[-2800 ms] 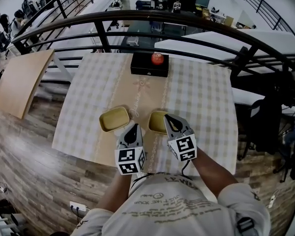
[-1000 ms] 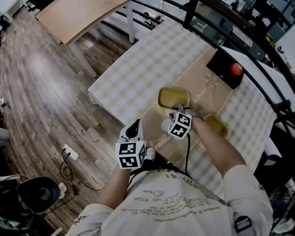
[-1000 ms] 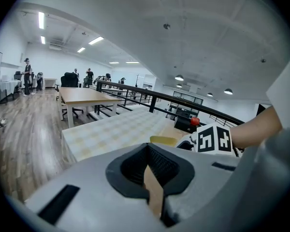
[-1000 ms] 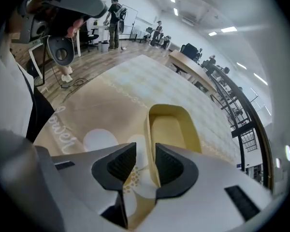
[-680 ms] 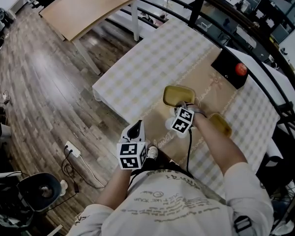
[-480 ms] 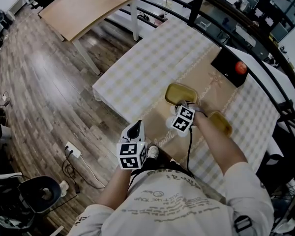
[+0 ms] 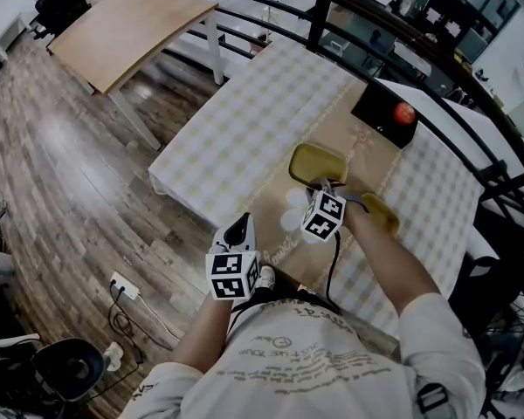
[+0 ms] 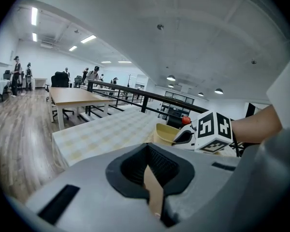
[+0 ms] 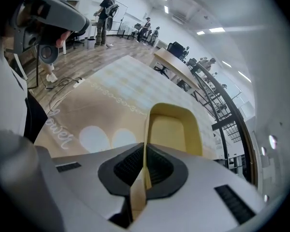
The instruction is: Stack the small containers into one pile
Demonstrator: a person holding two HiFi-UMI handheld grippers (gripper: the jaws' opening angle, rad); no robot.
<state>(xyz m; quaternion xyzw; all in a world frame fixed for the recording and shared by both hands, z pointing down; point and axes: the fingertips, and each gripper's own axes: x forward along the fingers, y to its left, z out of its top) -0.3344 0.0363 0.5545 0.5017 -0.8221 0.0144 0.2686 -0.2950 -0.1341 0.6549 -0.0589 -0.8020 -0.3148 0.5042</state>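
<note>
Two shallow yellow containers lie on the checked tablecloth. My right gripper (image 7: 320, 187) has just closed and is shut on the near rim of the farther one (image 7: 317, 161). In the right gripper view that container (image 9: 173, 128) stretches away from the gripper (image 9: 144, 164), its thin wall pinched between the pads. Whether its base still touches the cloth I cannot tell. The second container (image 7: 382, 214) lies to the right, partly hidden under my right forearm. My left gripper (image 7: 241, 226) hangs shut and holding nothing off the table's near edge (image 8: 148, 167).
A black box (image 7: 380, 122) with a red apple (image 7: 404, 113) stands at the table's far side. A dark railing (image 7: 437, 64) runs behind the table. A bare wooden table (image 7: 127, 20) stands to the left, and a socket strip (image 7: 122, 285) lies on the floor.
My right gripper's jaws have closed on the farther container's near rim. The left gripper, earlier at the containers, now stays back off the table edge. The head view has swung slightly.
</note>
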